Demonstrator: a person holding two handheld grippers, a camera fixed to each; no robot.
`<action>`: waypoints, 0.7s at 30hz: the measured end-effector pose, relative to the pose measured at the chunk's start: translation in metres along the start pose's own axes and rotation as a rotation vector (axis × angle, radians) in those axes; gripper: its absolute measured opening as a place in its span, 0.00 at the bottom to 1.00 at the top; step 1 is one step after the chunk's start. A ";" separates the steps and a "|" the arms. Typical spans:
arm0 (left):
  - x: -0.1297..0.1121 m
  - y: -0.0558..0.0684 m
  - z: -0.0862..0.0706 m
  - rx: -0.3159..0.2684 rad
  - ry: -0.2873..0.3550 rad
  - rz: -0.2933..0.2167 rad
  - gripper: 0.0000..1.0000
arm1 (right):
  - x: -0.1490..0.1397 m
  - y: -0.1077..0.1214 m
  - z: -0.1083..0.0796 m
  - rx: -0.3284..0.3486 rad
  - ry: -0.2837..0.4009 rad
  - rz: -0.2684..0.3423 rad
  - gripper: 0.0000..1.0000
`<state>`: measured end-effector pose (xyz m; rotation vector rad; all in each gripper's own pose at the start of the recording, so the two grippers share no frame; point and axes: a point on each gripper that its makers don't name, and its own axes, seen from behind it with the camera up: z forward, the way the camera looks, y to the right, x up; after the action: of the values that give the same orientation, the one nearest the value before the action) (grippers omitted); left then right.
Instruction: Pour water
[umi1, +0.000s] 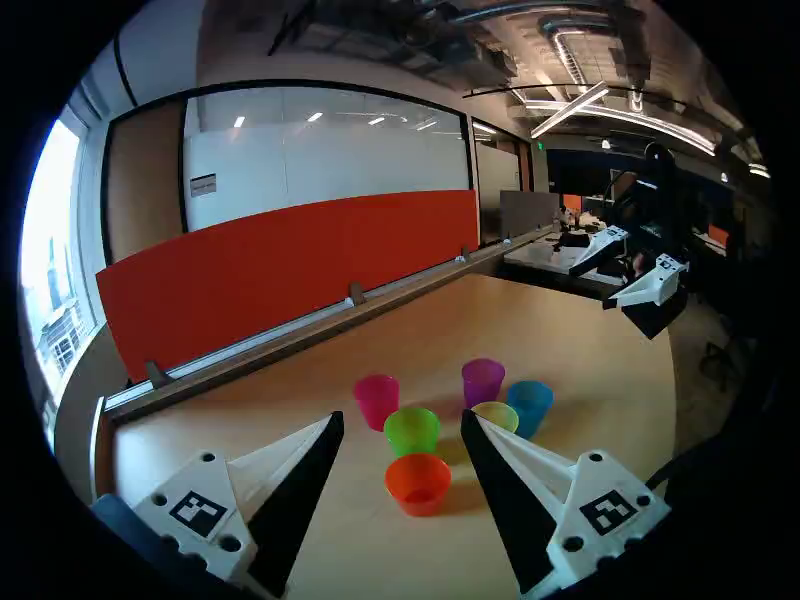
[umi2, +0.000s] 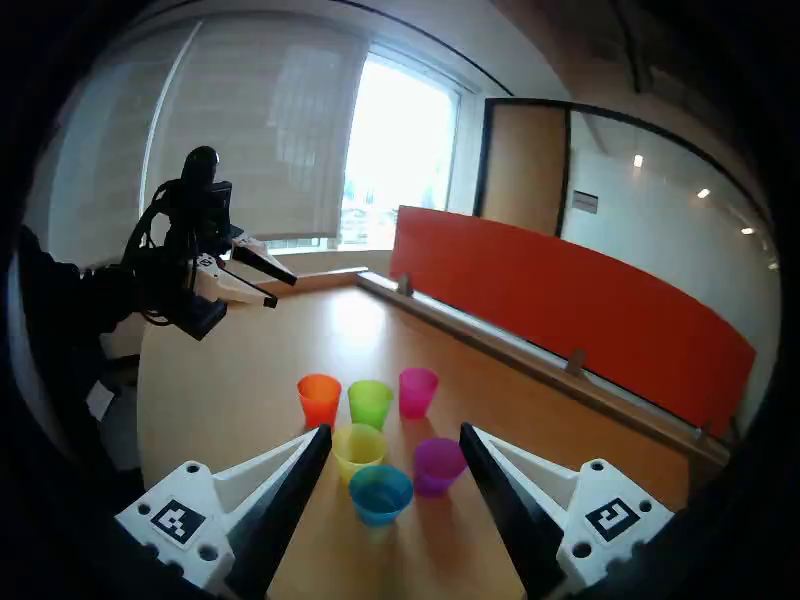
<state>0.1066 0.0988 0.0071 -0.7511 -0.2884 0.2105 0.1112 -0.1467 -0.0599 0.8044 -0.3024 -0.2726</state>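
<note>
Six cups (umi2: 359, 450) stand upright in a tight cluster near the middle of the bench (umi1: 560, 330): orange cup (umi1: 418, 483), green cup (umi1: 412, 430), pink cup (umi1: 376, 398), purple cup (umi1: 483, 380), yellow cup (umi1: 495, 415) and blue cup (umi1: 529, 403). The left claw (umi1: 401, 418) hovers above the bench on the orange side, fingers spread wide and grasping nothing. The right claw (umi2: 393, 430) faces it from the blue side, likewise released and empty. Whether any cup holds water cannot be told. The step in hand is judged to be the approach to a first grasp. It is best done on an outer cup, orange for the left claw or blue for the right, since green and yellow are flanked by neighbours that a finger would likely knock. The fingers should straddle the wall about midway up and close gently, as such thin cups probably flex. The cup should be lifted straight up before any tilt, and the pour made low over the receiving rim. Bare bench lies on all sides of the cluster, so either claw can descend from outside it. A red partition (umi1: 280, 260) bounds one long edge, well apart from the cups. The claws are well apart, yet both point at one small cluster, so moving one at a time is advisable.
</note>
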 end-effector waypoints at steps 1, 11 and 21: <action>-0.001 0.000 0.002 -0.002 -0.005 0.004 0.86 | -0.002 0.001 0.001 0.000 -0.003 0.000 0.99; -0.015 0.004 0.026 -0.026 -0.054 0.036 0.86 | -0.022 0.002 0.011 0.013 -0.027 -0.001 0.99; -0.029 0.010 0.044 -0.060 -0.101 0.053 0.86 | -0.044 0.000 0.021 0.026 -0.062 0.000 1.00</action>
<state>0.0639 0.1258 0.0250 -0.8096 -0.3720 0.2910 0.0628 -0.1454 -0.0530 0.8228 -0.3646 -0.2948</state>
